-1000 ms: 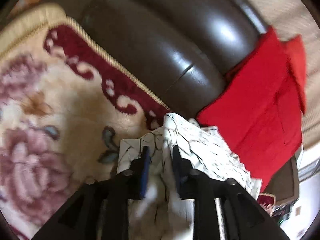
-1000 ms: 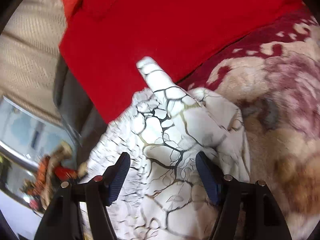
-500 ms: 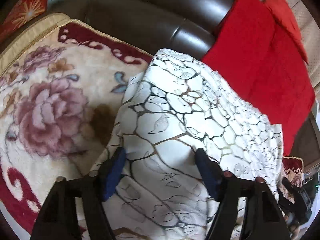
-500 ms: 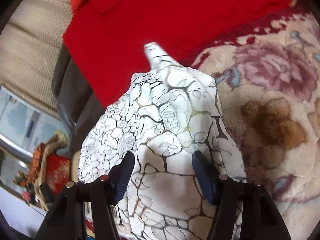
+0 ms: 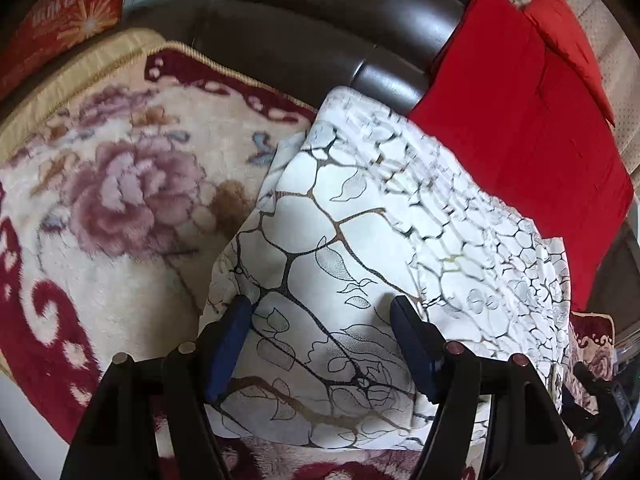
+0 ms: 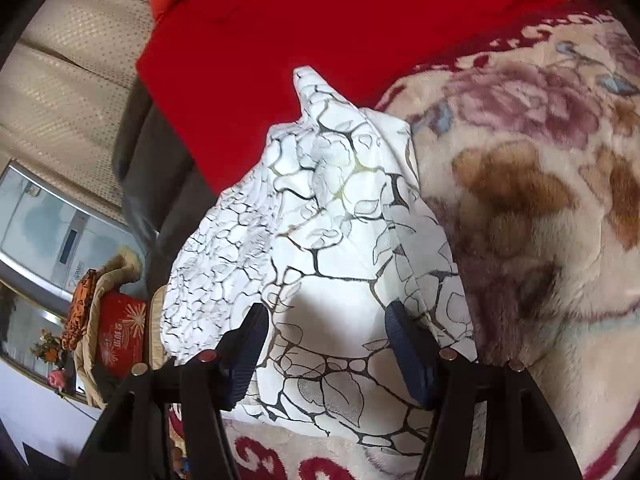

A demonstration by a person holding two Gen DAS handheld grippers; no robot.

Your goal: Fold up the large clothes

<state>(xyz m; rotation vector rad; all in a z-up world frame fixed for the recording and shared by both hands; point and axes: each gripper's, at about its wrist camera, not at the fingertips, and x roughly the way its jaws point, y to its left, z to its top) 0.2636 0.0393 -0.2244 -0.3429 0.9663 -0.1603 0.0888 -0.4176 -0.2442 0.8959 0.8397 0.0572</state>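
Left wrist: both tools spread over white garment point(image 5: 360, 248) on floral blanket point(image 5: 120, 208), sofa point(image 5: 320, 32) behind.

A dark brown leather sofa point(image 5: 304, 28) is carrying the items. A plush floral blanket point(image 5: 120, 208), cream with pink flowers and a dark red border, is covering the seat. A white garment with a black crackle pattern point(image 5: 360, 220) is lying folded on the blanket, its far end reaching toward the sofa's back. A red cloth point(image 5: 520, 120) is draping over the back edge, just beside the garment. A red printed cushion point(image 5: 68, 12) is sitting at the sofa's far corner.
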